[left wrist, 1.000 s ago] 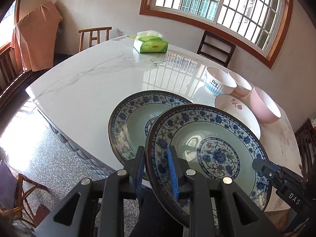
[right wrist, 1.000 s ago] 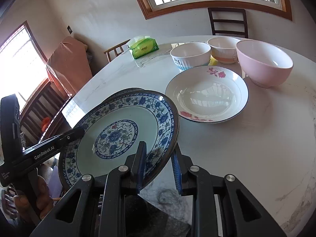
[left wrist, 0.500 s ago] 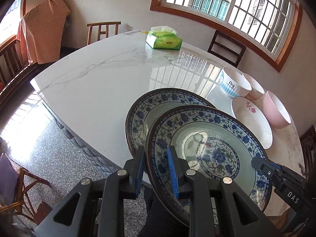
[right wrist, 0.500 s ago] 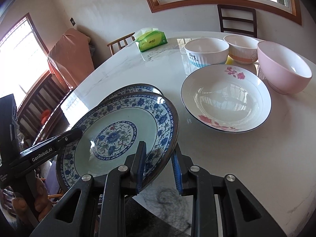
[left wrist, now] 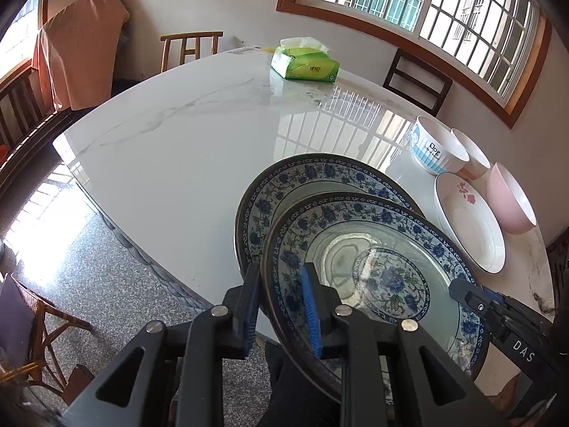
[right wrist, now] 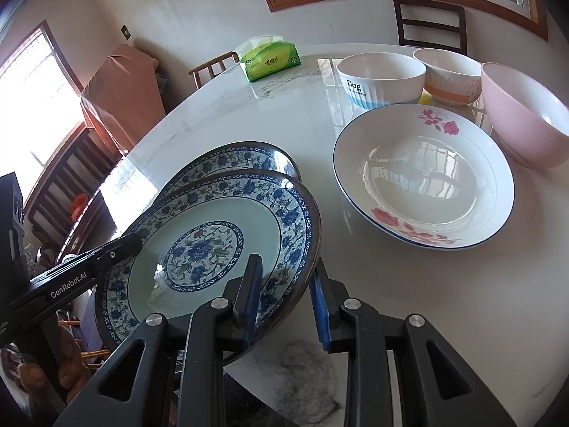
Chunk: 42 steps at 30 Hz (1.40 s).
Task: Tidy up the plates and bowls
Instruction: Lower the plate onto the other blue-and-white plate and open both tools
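Item: upper blue-and-white plate [left wrist: 373, 277], round, floral centre medallion, dark rim; it was carried tilted above the table's near edge, low in both views, partly over a matching lower blue-and-white plate [left wrist: 284, 192] lying flat on the marble table [left wrist: 177, 135]. Grip, left: the left gripper [left wrist: 281, 302] pinched the plate's rim at the lower centre of its own view, one blue pad under the rim and one inside it, jaws narrow and closed on the ware. Grip, right: the right gripper [right wrist: 284, 284] straddled the opposite rim at the lower centre of its view; its left pad lay on the plate's inner face, while a gap showed between rim and right pad, so a hold on that side could not be confirmed from the frames. Governing relation: the lower plate lay directly ahead of and beneath the carried one, offset toward the upper left in both views, neither hand clearly nearer; being round, the plate had no long axis to align, only centres to match. Judgement: nesting would call for a short forward shift, levelling, then lowering. Surroundings: a white rose-printed plate [right wrist: 423, 178] to the right, three bowls [right wrist: 380, 78] behind it, a green tissue pack [left wrist: 306, 64] at the far edge, chairs and windows beyond.
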Available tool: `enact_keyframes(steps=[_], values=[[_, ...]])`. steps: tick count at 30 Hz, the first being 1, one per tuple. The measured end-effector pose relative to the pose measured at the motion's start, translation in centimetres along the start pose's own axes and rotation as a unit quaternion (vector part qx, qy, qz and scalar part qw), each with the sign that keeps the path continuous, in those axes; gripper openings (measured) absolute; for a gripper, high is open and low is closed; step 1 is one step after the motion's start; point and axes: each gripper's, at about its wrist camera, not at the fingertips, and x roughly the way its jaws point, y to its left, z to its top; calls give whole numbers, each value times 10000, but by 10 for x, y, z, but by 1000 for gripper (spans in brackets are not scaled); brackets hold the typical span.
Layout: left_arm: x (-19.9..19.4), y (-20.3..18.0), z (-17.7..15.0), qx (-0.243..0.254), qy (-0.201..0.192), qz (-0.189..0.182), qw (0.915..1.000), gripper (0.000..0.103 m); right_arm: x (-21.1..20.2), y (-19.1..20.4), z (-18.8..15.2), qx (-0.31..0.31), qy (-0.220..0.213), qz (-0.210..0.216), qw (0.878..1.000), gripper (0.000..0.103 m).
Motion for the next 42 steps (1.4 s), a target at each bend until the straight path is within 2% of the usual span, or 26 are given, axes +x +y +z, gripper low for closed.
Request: enact_keyframes(steps=[12,18,25,35,38,42], values=[[15,8,9,-41,64,119,9999,23,17,3,4,46,58,-46,10000,26],[9,2,18,149,-261,175,9994,23,22,8,6,-45,-39,-167,9998,26],[5,5,20,41,-302,120,9995,23,29,13,14,-63,-76,-191,9998,25],[6,13,11,-111,-158,105,9998,23,28,28,26,-525,-467,-568,9959,26],[1,14,9,-90,-240,149,9996,23,23,23,28,-425,-595,-519,9960,26],[-6,10,8,6,-363,137,9992,23,0,1,25,-220,-1025,-662,9923,28]])
